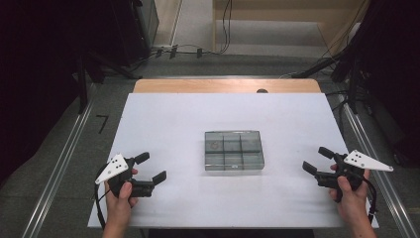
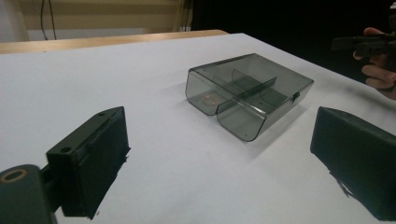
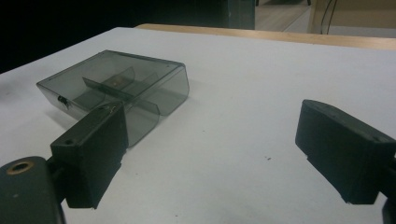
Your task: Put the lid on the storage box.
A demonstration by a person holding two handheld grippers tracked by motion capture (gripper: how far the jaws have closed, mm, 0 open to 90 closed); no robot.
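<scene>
**Both grippers spread wide, box untouched in the middle**

From the high view I see the clear smoke-grey box lying flat at the centre of the white tabletop, its lid closed and its inner dividers showing through as a grid of compartments. One compartment at the far left holds a small round brownish thing; I cannot tell what it is.

My left gripper sits near the left front edge of the tabletop, held in the left hand, its jaws released and pointing toward the box with nothing between them. In the left gripper view the box lies ahead and a little to the right, well apart from the jaws, and its small latch faces the far side where the other hand shows.

My right gripper mirrors it at the right front, held in the right hand, jaws likewise released and empty. In the right gripper view the box lies ahead to the left, and one jaw overlaps its near corner in the picture; the high view shows a clear gap between them.

A bare wooden strip runs along the far edge of the tabletop.
</scene>
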